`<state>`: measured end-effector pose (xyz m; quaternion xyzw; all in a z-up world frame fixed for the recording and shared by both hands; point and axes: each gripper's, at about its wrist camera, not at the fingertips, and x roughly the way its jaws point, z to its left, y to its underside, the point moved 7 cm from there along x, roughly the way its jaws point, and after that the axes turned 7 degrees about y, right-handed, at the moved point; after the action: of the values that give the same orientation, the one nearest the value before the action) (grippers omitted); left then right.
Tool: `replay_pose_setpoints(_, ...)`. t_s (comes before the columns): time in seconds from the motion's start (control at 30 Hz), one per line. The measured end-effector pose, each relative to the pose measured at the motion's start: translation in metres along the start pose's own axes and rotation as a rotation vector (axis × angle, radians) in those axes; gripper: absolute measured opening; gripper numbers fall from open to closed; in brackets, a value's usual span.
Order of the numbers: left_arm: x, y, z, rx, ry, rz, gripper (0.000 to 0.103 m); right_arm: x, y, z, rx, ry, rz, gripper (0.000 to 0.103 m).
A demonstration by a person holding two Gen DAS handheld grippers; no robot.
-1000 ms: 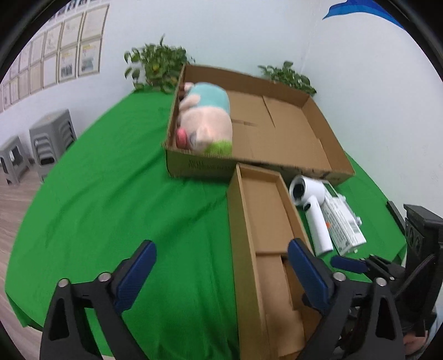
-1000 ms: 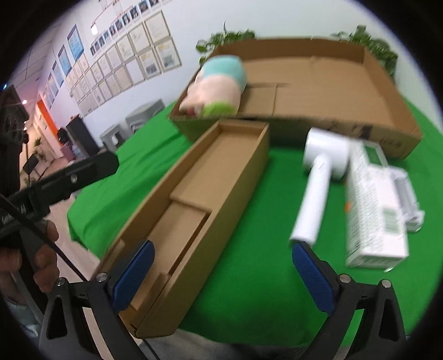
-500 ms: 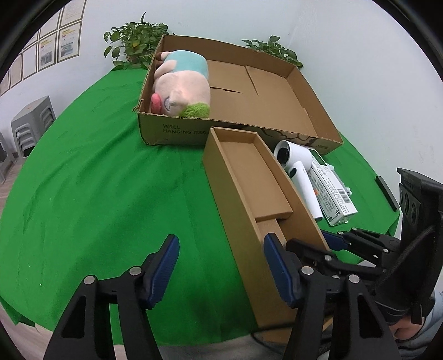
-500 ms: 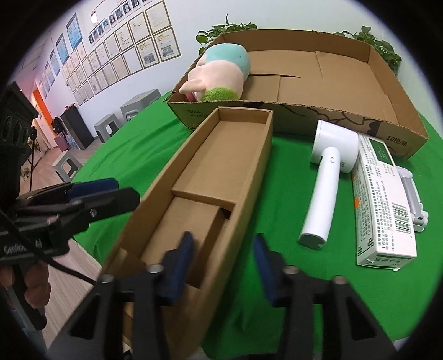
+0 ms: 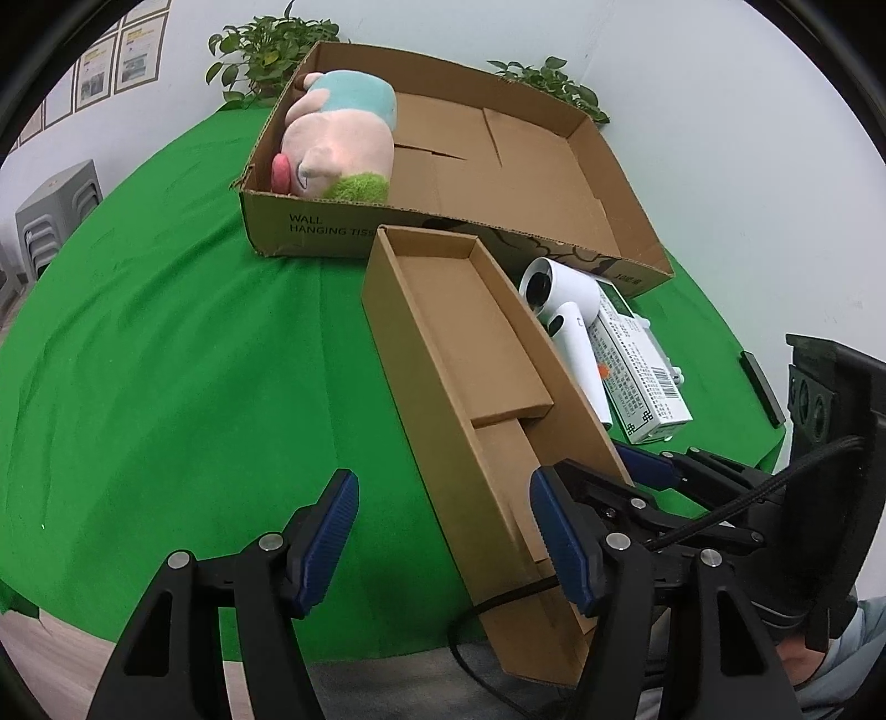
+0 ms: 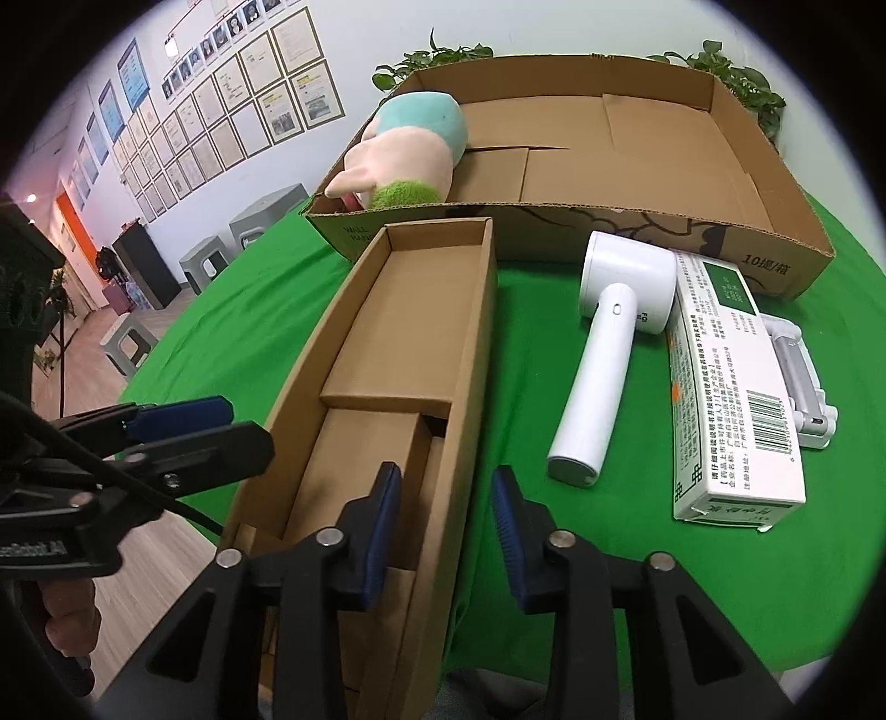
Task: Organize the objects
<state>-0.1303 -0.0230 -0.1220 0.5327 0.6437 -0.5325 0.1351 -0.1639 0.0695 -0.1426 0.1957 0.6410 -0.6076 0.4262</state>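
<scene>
A long narrow cardboard box (image 5: 470, 354) (image 6: 410, 354) lies open on the green table, its near end over the front edge. My left gripper (image 5: 443, 531) is open and straddles its left wall. My right gripper (image 6: 446, 526) is open, part closed, and straddles its right wall near the same end. A white hair dryer (image 5: 565, 315) (image 6: 603, 343) and a white medicine carton (image 5: 637, 371) (image 6: 725, 393) lie right of the box. A plush pig (image 5: 343, 149) (image 6: 410, 149) lies in the big flat cardboard tray (image 5: 554, 183) (image 6: 775, 221) behind.
A small white plastic holder (image 6: 797, 382) lies beside the carton. A black bar (image 5: 761, 387) lies at the table's right edge. Potted plants (image 5: 260, 50) stand at the back by the wall. Grey stools (image 6: 266, 221) stand on the floor to the left.
Both grippers moved in to the near end of the long box. Their jaws narrowed from wide open and now stand around the box's side walls.
</scene>
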Motion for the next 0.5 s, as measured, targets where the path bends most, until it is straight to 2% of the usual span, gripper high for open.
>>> replay_pose_setpoints(0.13,0.004,-0.001,0.002,-0.028,0.004,0.005,0.063,-0.004,0.001,-0.005,-0.010,0.004,-0.021,0.044)
replay_pose_setpoints(0.37,0.006,-0.010,0.000,-0.074,0.069,-0.002,0.063,-0.014,0.002,-0.015,-0.011,-0.015,-0.062,0.044)
replay_pose_setpoints(0.5,0.008,-0.013,0.005,-0.092,0.060,0.000,0.063,-0.015,0.003,-0.013,-0.012,-0.070,-0.050,0.044)
